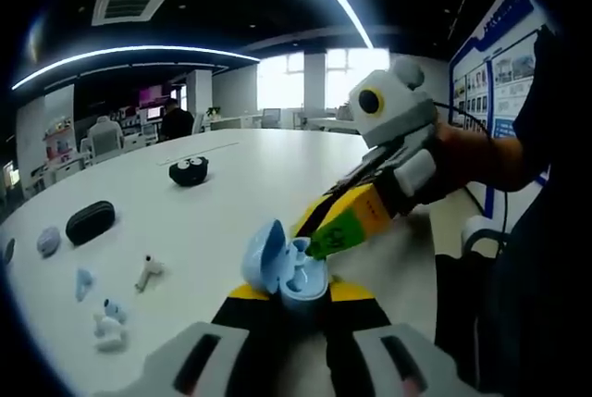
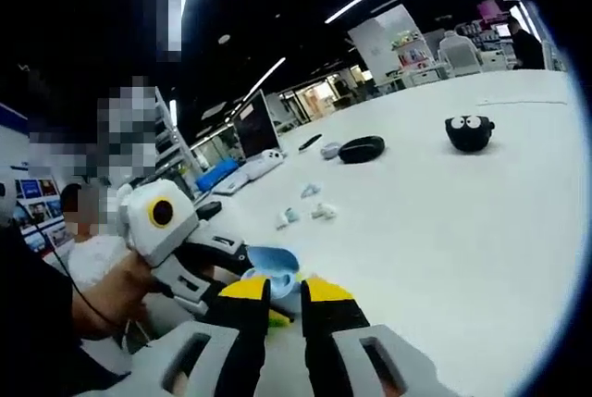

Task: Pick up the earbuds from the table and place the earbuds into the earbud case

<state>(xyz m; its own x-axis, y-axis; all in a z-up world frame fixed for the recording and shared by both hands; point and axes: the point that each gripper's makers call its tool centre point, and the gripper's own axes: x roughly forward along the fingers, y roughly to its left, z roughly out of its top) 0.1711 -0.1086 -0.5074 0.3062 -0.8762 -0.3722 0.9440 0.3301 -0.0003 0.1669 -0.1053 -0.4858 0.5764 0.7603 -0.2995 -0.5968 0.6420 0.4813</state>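
Holding earbud case (image 1: 289, 272) in left jaws | right jaws together | white table (image 1: 277, 170), office.

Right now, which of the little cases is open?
The light blue earbud case between the left gripper's jaws: its lid is flipped up. The black oval case farther along the white table is closed.

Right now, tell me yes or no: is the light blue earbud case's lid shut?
No. In the left gripper view the light blue earbud case sits between the left claw tips with its lid swung up, open.
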